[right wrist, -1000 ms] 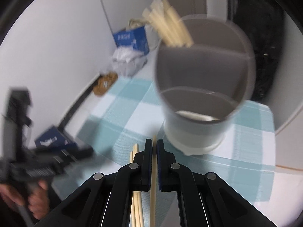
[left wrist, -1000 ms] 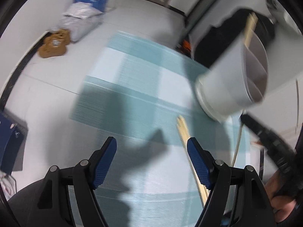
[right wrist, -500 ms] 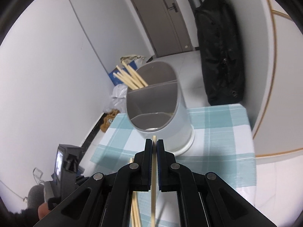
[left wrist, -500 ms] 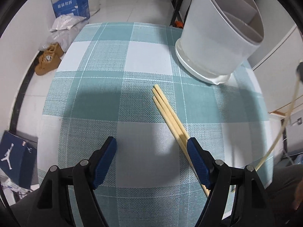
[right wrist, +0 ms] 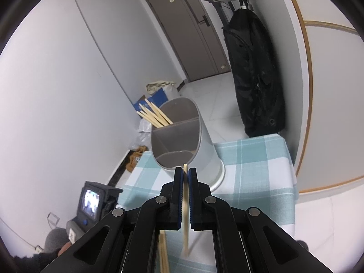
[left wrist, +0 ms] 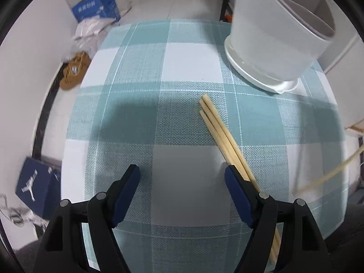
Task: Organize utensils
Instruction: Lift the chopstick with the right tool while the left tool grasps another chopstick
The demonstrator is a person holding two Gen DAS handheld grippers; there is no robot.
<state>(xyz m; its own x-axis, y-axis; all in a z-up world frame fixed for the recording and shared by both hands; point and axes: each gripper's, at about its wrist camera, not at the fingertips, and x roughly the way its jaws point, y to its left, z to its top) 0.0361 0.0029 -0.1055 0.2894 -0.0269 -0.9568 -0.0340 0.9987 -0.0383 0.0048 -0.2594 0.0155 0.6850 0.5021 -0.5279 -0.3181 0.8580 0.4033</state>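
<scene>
- Right gripper point(right wrist: 185, 173) pinching one chopstick point(right wrist: 186, 207) near its top end, w/ the holder point(right wrist: 182, 141) just ahead.
- Left gripper point(left wrist: 182, 177) hanging spread over the table point(left wrist: 182, 63); three loose chopsticks point(left wrist: 218, 129) lying by its right finger.
- Sticks prob light, stiff, slick; gripping mid-length is looking safest.

Checked tablecloth point(left wrist: 186, 63), blue box point(left wrist: 96, 9) and brown slippers point(left wrist: 74, 70) on floor, black bag point(right wrist: 254, 75) near door point(right wrist: 193, 34)
</scene>
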